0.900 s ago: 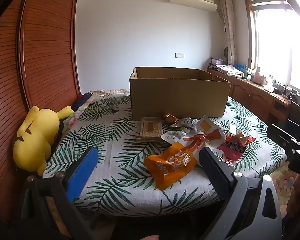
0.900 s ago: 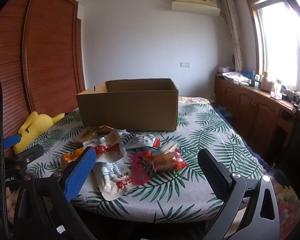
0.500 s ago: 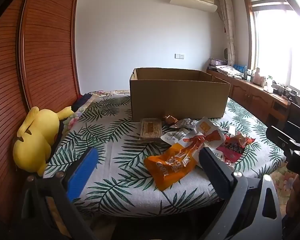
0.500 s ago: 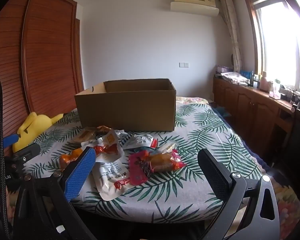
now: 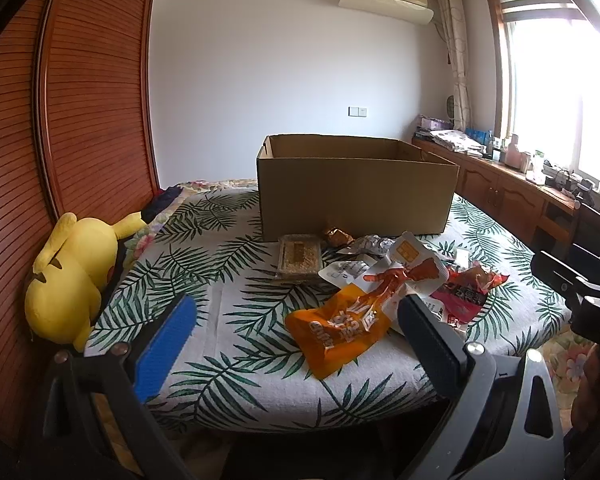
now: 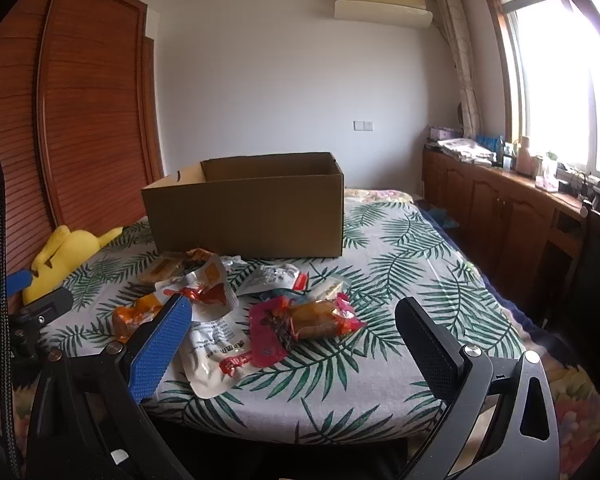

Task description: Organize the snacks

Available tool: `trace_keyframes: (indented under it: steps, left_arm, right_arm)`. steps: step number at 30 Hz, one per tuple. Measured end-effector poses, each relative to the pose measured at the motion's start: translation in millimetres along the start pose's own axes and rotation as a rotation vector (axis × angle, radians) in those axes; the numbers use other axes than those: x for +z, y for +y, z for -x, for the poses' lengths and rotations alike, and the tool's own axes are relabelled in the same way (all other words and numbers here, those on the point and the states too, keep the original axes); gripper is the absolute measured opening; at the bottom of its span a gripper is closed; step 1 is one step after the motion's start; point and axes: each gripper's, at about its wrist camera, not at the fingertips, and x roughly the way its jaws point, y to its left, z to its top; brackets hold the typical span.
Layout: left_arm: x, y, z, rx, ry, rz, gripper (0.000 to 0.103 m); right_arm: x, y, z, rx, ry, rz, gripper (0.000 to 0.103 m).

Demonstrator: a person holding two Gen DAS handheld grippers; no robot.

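Left gripper (image 5: 296,328): jaws spread wide, nothing between them, held off the near edge of the bed (image 5: 220,344), short of the snack pile.
Right gripper (image 6: 292,332): jaws likewise spread wide and empty, held off the same near edge, short of the pile.
Cardboard box (image 5: 356,188): open-topped, flaps up, standing on the leaf-print bedspread; landmark for all below. Contents not visible from either view.
Clear tray of brown snack (image 5: 299,257): just in front of the box, toward its left end.
Small brown wrapped sweet (image 5: 336,235): touching or almost touching the box's front wall, beside the tray.
Silver foil packet (image 5: 370,245): in front of the box, right of the sweet.
White pouch with red-orange print (image 5: 396,270): farther in front of the box, overlapping the orange packet.
Orange snack packet (image 5: 340,330): farthest item from the box in the left view, near the bed's edge.
Pink-red packet with a brown roll inside (image 6: 304,322): in front of the box's right half, lying apart from the white pouches.
White pouch with red label (image 6: 214,356): left of the pink packet, nearest the bed's edge in the right view.
Yellow Pikachu plush (image 5: 70,272): well left of the box, against the wooden wardrobe (image 5: 80,112).
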Motion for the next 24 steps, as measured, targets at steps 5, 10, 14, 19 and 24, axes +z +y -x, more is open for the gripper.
trace_keyframes:
  steps: [5, 10, 14, 19, 24]
  left_arm:
    - [0.5, 0.0, -0.1, -0.001, 0.0, 0.001, 0.102]
    - [0.6, 0.3, -0.1, -0.001, 0.0, 0.0, 0.102]
    - [1.0, 0.5, 0.0, -0.002, -0.001, 0.001, 0.102]
    - [2.0, 0.7, 0.2, -0.007, 0.004, 0.002, 0.102]
    - [5.3, 1.5, 2.3, -0.007, -0.002, -0.001, 0.102]
  right_arm:
    - [0.1, -1.4, 1.3, -0.003, -0.003, -0.003, 0.103]
    - [0.7, -1.5, 2.0, -0.003, -0.004, -0.003, 0.103]
    - [1.3, -1.0, 2.8, 0.001, -0.003, -0.005, 0.103]
    - [2.0, -0.8, 3.7, 0.005, -0.002, -0.006, 0.103]
    - [2.5, -0.4, 4.2, 0.002, -0.003, -0.004, 0.103]
